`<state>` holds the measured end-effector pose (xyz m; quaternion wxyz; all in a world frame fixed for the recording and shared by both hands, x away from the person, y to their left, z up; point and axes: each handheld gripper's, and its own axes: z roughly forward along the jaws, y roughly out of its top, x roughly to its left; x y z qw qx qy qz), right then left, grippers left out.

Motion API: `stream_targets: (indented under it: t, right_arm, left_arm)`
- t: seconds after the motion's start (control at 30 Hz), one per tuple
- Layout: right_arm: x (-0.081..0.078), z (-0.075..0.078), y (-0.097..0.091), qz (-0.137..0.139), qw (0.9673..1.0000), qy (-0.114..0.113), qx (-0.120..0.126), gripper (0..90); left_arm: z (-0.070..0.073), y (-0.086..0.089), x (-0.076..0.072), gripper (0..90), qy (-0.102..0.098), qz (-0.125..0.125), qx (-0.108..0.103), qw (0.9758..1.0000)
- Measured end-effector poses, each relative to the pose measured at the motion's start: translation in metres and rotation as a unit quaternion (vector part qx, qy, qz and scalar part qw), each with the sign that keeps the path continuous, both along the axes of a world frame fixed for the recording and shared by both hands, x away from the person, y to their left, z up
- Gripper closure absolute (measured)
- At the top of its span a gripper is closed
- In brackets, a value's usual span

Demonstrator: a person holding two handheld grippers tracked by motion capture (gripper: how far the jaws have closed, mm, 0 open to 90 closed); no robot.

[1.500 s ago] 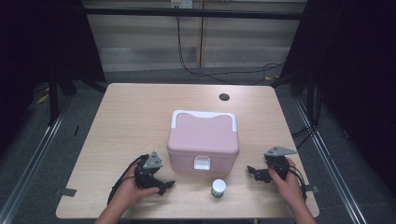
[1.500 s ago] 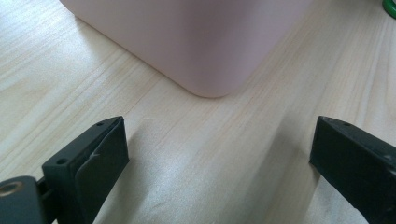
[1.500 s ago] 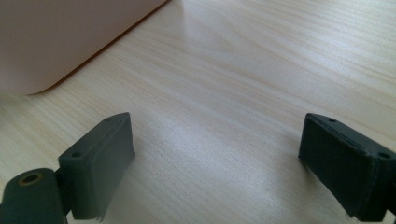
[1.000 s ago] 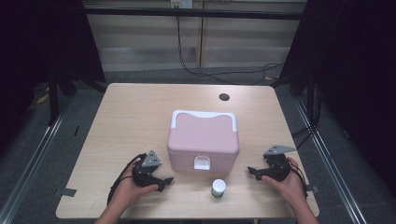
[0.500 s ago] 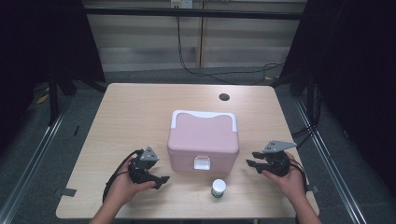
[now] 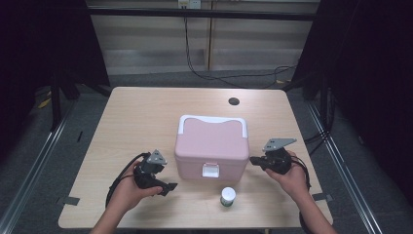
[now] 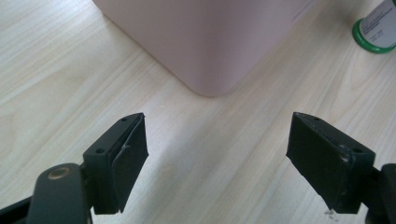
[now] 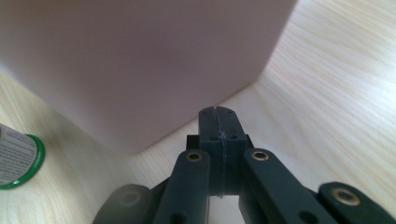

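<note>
i can read nothing: the small white bottle with the green base [image 7: 377,29] carries lines of grey print on its label, too blurred and small to make out.

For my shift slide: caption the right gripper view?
Right tool, shut and empty, beside the pink plastic cooler box on the light wooden table.

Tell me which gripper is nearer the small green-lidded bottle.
Right, narrowly. The right gripper is up and to the right of the bottle, beside the pink box. The left gripper sits farther off to the bottle's left.
</note>
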<state>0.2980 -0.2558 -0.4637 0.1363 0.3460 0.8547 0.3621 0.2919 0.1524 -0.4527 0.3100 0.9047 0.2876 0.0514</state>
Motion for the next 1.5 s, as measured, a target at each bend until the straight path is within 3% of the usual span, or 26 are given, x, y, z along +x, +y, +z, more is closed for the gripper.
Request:
stream_targets:
  t: [0.27,0.37,0.57,0.8,0.87,1.07,1.5]
  right_arm:
    - [0.006,0.008,0.012,0.006,0.9998,-0.004,0.016,90.0]
    - [0.008,0.009,0.015,0.009,0.9999,-0.005,0.004,90.0]
    - [0.011,0.010,0.019,0.010,0.9999,-0.005,0.008,90.0]
    - [0.014,0.009,0.033,0.024,0.9996,-0.008,0.012,90.0]
    - [0.015,0.010,0.037,0.026,0.9996,-0.009,0.009,90.0]
    - [0.019,0.012,0.044,0.025,0.9996,-0.012,0.005,89.9]
    - [0.031,0.011,0.049,0.019,0.9993,-0.001,0.031,90.0]
  left_arm:
    - [0.015,-0.006,0.007,19.6,-0.010,0.002,-0.026,0.9996]
    - [0.018,-0.007,0.009,19.3,-0.014,-0.005,-0.029,0.9995]
    - [0.019,-0.007,0.009,19.3,-0.019,-0.006,-0.038,0.9991]
    - [0.021,-0.006,0.007,19.4,-0.022,-0.011,-0.036,0.9991]
    - [0.021,-0.005,0.006,18.8,-0.028,-0.008,-0.023,0.9993]
    - [0.022,-0.001,0.006,19.4,-0.027,0.000,-0.017,0.9995]
    - [0.022,0.003,0.007,18.7,-0.031,0.012,-0.014,0.9994]
